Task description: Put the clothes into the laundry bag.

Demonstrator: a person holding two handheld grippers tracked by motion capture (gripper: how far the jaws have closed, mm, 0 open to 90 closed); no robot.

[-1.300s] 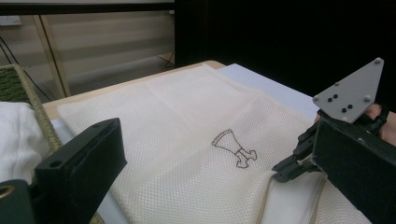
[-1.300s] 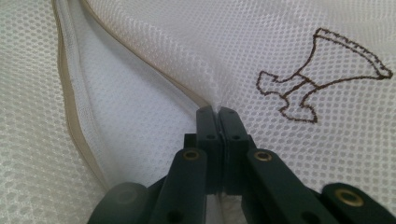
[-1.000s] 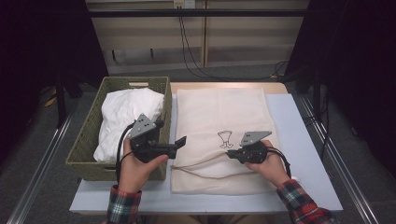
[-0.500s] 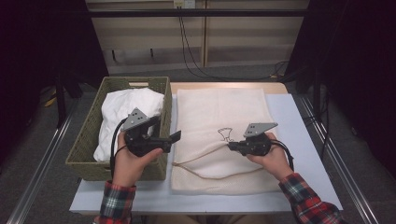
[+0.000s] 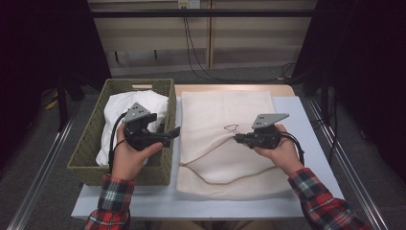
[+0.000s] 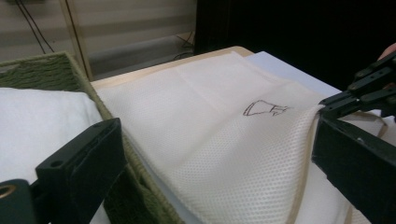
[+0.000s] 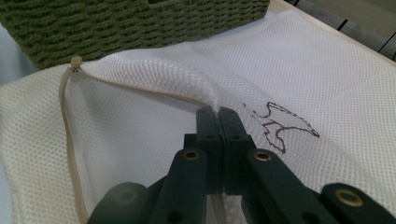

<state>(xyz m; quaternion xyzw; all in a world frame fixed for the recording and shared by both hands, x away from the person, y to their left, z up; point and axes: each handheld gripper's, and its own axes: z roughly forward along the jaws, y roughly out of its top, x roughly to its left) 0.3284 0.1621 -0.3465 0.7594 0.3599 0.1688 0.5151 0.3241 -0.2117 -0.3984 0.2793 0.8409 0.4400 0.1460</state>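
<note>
Pinching cream mesh bag (image 5: 225, 143) edge

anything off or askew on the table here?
Nothing damaged or spilled. One thing stands out: the mesh laundry bag doesn't lie flat, because the right tongs, shut, pinch the top layer at its zipper opening and hold it up in a ridge. The white cloth sits bunched in the green basket. The left tongs are open, holding nothing.

High view looks down; gripper views closely share the mesh bag (image 5: 225, 143).
</note>
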